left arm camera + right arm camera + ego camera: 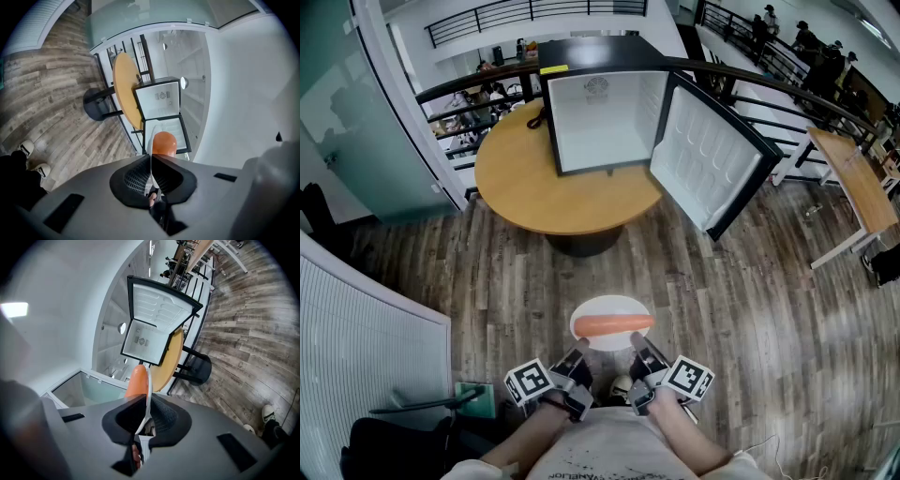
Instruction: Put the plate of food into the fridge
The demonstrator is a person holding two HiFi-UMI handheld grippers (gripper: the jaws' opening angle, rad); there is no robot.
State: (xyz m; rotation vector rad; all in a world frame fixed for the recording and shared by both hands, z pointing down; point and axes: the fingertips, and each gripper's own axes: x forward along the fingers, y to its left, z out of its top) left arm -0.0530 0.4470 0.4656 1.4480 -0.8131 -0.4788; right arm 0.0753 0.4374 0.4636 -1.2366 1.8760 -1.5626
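Note:
A white plate (pixel 598 311) carrying an orange sausage (pixel 613 324) hovers over the wood floor, held level in front of me. My left gripper (pixel 578 352) is shut on the plate's near left rim, and my right gripper (pixel 639 349) is shut on its near right rim. In the left gripper view the plate (pixel 151 154) shows edge-on between the jaws with the sausage (pixel 164 142) beyond. The right gripper view shows the plate (pixel 148 390) and sausage (pixel 136 381) the same way. The small fridge (pixel 600 117) stands open and empty on the round table (pixel 544 187), well ahead of the plate.
The fridge door (pixel 710 157) swings out to the right. A black railing (pixel 787 94) runs behind the table, with a wooden desk (pixel 858 183) at right. A white slatted panel (pixel 356 337) stands at left. My shoes (pixel 33 159) show on the floor.

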